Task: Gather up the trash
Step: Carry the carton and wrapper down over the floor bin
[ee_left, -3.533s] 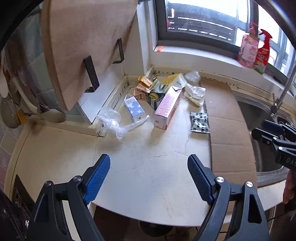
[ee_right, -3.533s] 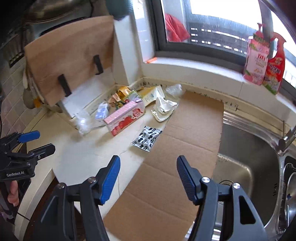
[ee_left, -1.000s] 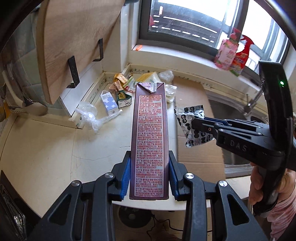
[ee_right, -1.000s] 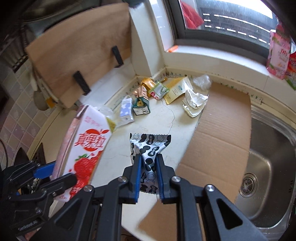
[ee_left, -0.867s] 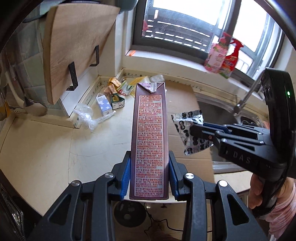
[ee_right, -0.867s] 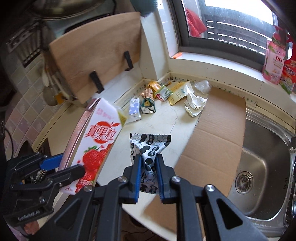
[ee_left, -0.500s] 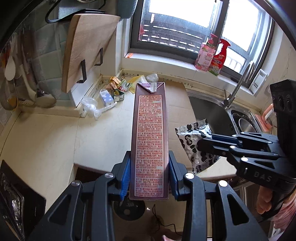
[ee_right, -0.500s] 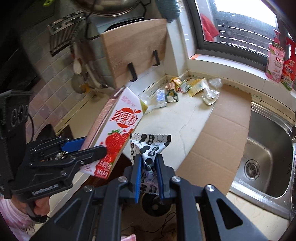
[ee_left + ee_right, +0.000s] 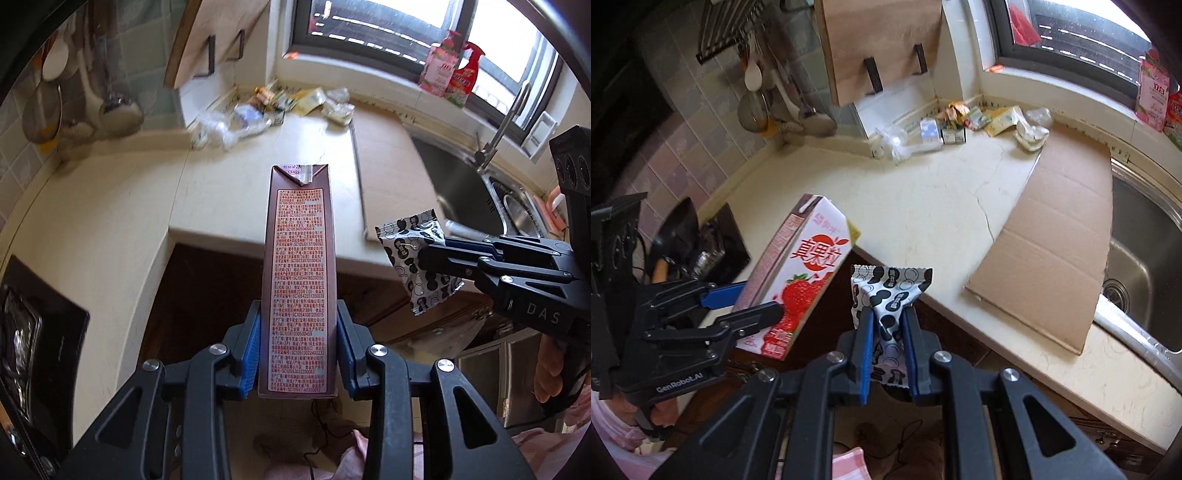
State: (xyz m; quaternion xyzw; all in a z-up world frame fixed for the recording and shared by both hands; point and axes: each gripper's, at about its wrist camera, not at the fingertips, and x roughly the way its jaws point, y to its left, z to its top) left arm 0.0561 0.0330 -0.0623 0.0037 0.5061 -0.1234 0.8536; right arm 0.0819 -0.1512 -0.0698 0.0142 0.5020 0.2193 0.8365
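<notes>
My left gripper point(image 9: 298, 354) is shut on a tall strawberry milk carton point(image 9: 298, 266), held in the air in front of the counter edge; the carton also shows in the right wrist view point(image 9: 801, 273). My right gripper point(image 9: 888, 332) is shut on a black-and-white patterned snack wrapper point(image 9: 888, 291), also off the counter; the wrapper shows in the left wrist view point(image 9: 415, 258) to the right of the carton. Several pieces of trash point(image 9: 956, 127) lie in the far corner of the counter point(image 9: 923, 206): small cartons, crumpled clear plastic and wrappers.
A flat cardboard sheet point(image 9: 1056, 243) lies on the counter beside the steel sink point(image 9: 1145, 251). A wooden cutting board point(image 9: 879, 40) leans at the back wall, utensils point(image 9: 768, 96) hang to its left. Cleaner bottles point(image 9: 452, 75) stand on the window sill. Dark cabinet fronts point(image 9: 207, 295) are below.
Both grippers have pulled back and away from the counter with the carton and the wrapper still held. The trash pile now looks farther off.
</notes>
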